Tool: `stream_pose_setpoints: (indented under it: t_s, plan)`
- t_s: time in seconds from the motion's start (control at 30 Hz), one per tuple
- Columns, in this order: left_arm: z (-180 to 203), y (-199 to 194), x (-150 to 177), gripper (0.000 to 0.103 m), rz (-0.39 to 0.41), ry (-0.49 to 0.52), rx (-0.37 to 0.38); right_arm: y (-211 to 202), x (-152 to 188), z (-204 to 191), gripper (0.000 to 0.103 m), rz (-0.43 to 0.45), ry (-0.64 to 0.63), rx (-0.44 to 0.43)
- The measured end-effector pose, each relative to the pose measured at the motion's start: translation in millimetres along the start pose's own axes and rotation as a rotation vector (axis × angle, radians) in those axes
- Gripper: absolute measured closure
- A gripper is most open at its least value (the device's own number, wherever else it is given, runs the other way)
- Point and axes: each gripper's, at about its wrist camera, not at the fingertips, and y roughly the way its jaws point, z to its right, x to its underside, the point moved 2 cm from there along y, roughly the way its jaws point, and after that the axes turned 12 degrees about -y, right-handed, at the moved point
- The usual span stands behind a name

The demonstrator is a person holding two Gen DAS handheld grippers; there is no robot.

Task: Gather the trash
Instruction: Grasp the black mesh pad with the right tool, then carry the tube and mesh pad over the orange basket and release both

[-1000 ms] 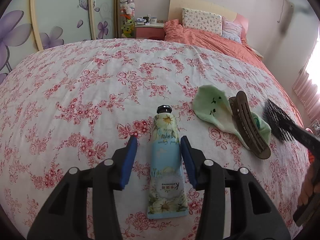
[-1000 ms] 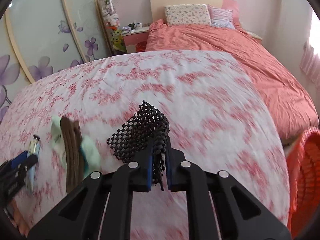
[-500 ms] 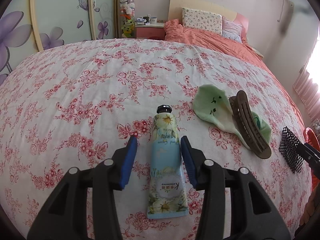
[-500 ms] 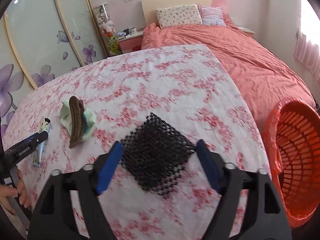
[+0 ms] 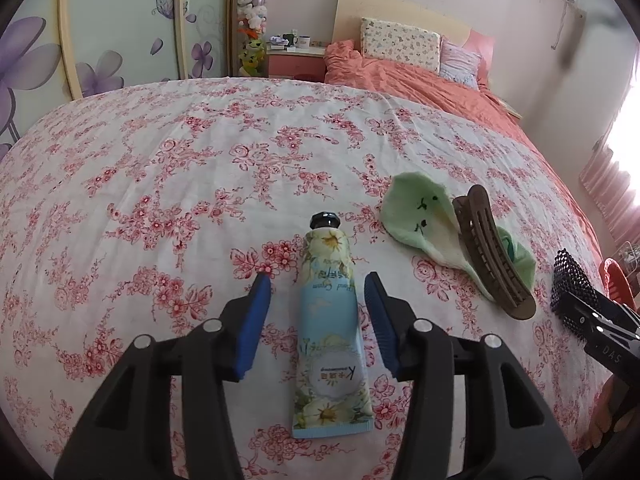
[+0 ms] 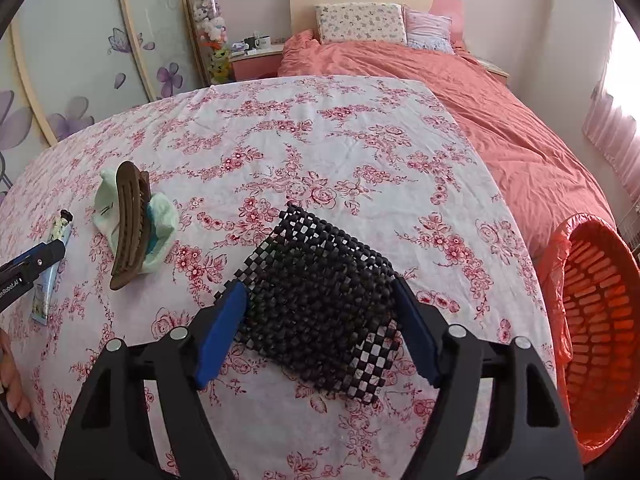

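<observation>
Down the left wrist view, the left gripper [image 5: 316, 312] sits with its blue pads straddling the hand cream tube [image 5: 330, 328], a gap showing on both sides and the jaws easing wider, so nothing is held. The tube lies flat on the floral sheet [image 5: 160, 160], cap pointing far. Risk here: close without going lower and the pads could skate over the tube's rounded sides, or snag a fold of sheet along with it. To the right, the green sock [image 5: 424, 220] lies under the brown hair clip [image 5: 496, 256], and lifting one could drag the other.

Over on the right wrist view, the right gripper [image 6: 320, 320] has its jaws narrowing around the black mesh mat [image 6: 320, 296], which lies on the sheet between the pads; I judge it not yet gripped. It's floppy, so a bite on one edge may let the rest dangle and slip. The orange basket [image 6: 560, 280] waits at far right, off the bed's edge, so a sagging mat could catch its rim.
</observation>
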Motion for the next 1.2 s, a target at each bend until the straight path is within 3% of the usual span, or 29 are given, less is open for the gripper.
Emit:
stream_pose_setpoints:
  t_s: [0.13, 0.27, 0.3, 0.43, 0.53, 1.2]
  plan:
    - [6, 4, -3, 0.054, -0.003, 0.023, -0.025, -3, 1, 0, 0.04, 0.01, 0.018, -0.003]
    - [9, 6, -4, 0.075, 0.005, 0.027, -0.042, -5, 0, -1, 0.062, 0.02, 0.015, -0.027]
    - [10, 5, -3, 0.075, 0.006, 0.026, -0.037, -6, 1, -4, 0.071, 0.029, 0.01, -0.044]
    - [8, 3, -2, 0.075, 0.005, 0.013, -0.021, -10, 0, -5, 0.089, 0.04, 0.012, -0.046]
    - [6, 1, -1, 0.075, -0.002, 0.005, -0.008, -14, 1, 0, 0.092, 0.044, 0.042, -0.086]
    - [29, -51, 0, 0.075, 0.108, 0.044, 0.049, -65, 7, 28, 0.092, 0.147, 0.111, -0.078]
